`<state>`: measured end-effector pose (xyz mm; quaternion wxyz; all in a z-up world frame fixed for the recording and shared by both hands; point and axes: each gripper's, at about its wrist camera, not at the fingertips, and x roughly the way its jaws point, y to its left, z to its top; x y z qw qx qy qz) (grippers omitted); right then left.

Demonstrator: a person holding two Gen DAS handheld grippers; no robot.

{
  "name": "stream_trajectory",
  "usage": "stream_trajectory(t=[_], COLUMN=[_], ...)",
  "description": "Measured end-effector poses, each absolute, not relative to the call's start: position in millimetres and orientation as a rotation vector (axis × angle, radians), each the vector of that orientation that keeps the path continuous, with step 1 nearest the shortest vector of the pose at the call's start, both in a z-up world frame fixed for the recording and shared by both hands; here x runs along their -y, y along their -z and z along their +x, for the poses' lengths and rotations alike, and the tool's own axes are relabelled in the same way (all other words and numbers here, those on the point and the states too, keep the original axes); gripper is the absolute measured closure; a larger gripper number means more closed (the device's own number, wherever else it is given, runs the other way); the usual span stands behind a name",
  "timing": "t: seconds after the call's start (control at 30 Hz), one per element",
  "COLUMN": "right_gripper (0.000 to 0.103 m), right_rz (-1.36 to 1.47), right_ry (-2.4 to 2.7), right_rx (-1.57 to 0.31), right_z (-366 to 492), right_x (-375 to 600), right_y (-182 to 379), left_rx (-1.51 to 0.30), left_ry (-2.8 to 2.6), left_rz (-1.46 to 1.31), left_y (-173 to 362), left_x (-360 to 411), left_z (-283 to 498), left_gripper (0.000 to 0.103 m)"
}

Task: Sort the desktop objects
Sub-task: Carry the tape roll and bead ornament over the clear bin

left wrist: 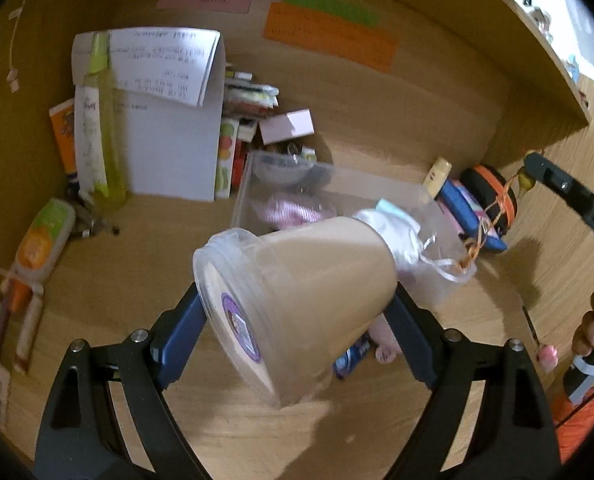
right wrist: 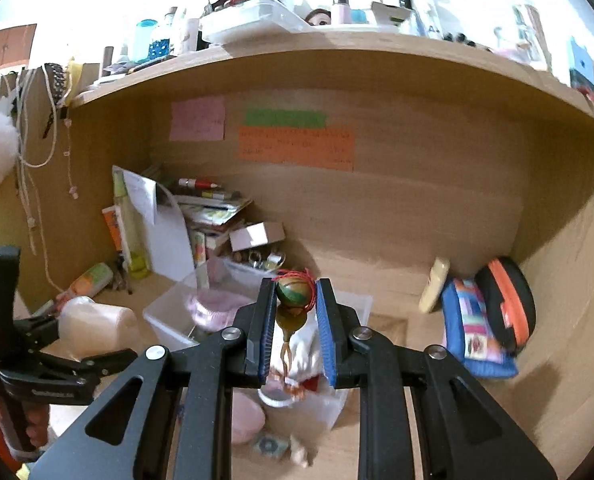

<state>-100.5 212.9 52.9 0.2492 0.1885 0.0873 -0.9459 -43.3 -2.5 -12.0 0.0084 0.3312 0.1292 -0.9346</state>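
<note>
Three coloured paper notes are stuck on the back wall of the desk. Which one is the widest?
The orange note, the lowest of the three. It runs wider than the green strip just above it and the pink note off to the left.

Pink [right wrist: 197,118], green [right wrist: 285,117] and orange notes [right wrist: 295,148] stick on the back panel [right wrist: 417,168].

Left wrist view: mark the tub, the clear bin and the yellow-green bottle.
tub [left wrist: 317,280]: left wrist view, on its beige side wall.
clear bin [left wrist: 377,192]: left wrist view, on its far transparent wall.
yellow-green bottle [left wrist: 107,120]: left wrist view, on the middle of its upright body.
</note>
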Motion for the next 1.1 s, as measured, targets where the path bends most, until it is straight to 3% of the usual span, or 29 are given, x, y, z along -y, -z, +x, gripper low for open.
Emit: stream_trajectory(t=[0.47,0.77,1.1], right_gripper=[0.085,0.085,0.085], right_rz=[0.657,0.821,0.847], right_ry=[2.498,2.357,2.325], right_rx=[-0.229,-0.227,-0.275], right_z=[-159,-187,-186], right_x=[-179,-165,-154], right_y=[-22,30,47], left_rx=[-0.314,-0.307,-0.313], left_ry=[2.988,3.001,2.973], left_rz=[1.042,1.182,1.283], left_y=[-15,5,27], left_x=[12,-2,-6], left_z=[-101,-141,-176], left_gripper=[0.016,0.016,0.016])
